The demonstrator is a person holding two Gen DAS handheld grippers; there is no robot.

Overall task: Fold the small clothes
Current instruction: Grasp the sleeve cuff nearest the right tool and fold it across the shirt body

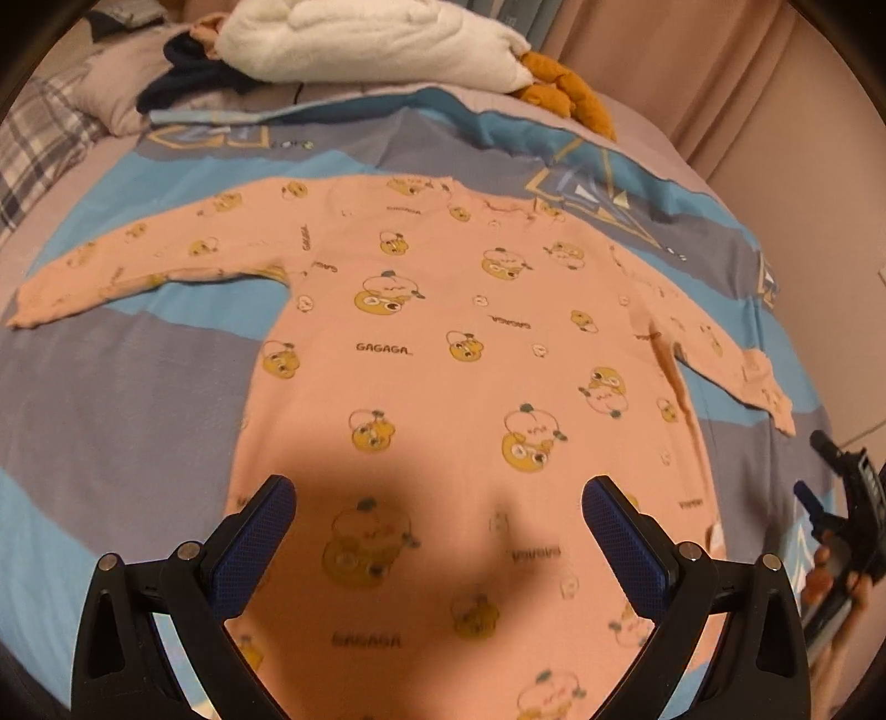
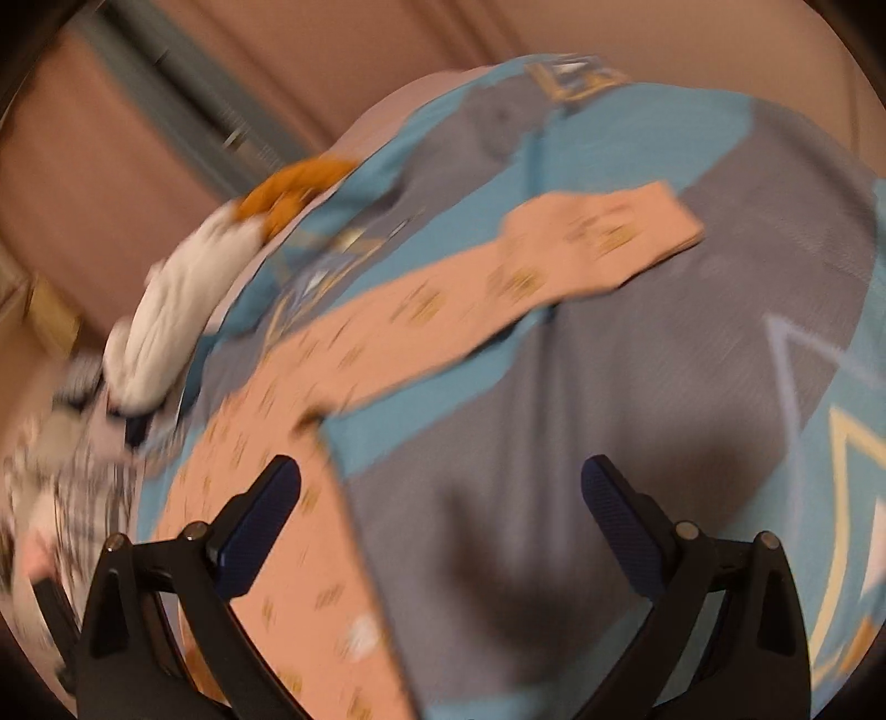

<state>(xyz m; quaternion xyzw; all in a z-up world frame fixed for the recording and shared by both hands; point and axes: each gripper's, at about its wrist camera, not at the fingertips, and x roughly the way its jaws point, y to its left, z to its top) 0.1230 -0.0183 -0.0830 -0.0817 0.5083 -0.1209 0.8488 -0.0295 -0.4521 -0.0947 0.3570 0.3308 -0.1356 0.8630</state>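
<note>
Right, left gripper (image 1: pixel 438 512) hovers with jaws spread wide and empty above the lower body of the peach long-sleeved top with yellow duck print (image 1: pixel 443 354); right gripper (image 2: pixel 441 493) likewise spread and empty, over bare quilt just beside the top's side edge, view blurred; top lies flat, sleeves out, mid-bed on the blue and grey patterned quilt (image 1: pixel 138 387); judged thin, light, floppy knit, no stiffness, slides easily on the quilt, so pinch at sleeve cuff (image 2: pixel 659 221) or hem corner, single layer; beyond the collar, near the far edge, a white fluffy bundle (image 1: pixel 365 44) and an orange plush (image 1: pixel 570 94); plaid pillow (image 1: pixel 39 144) at the far left corner; pink curtains (image 1: pixel 747 83) behind.
</note>
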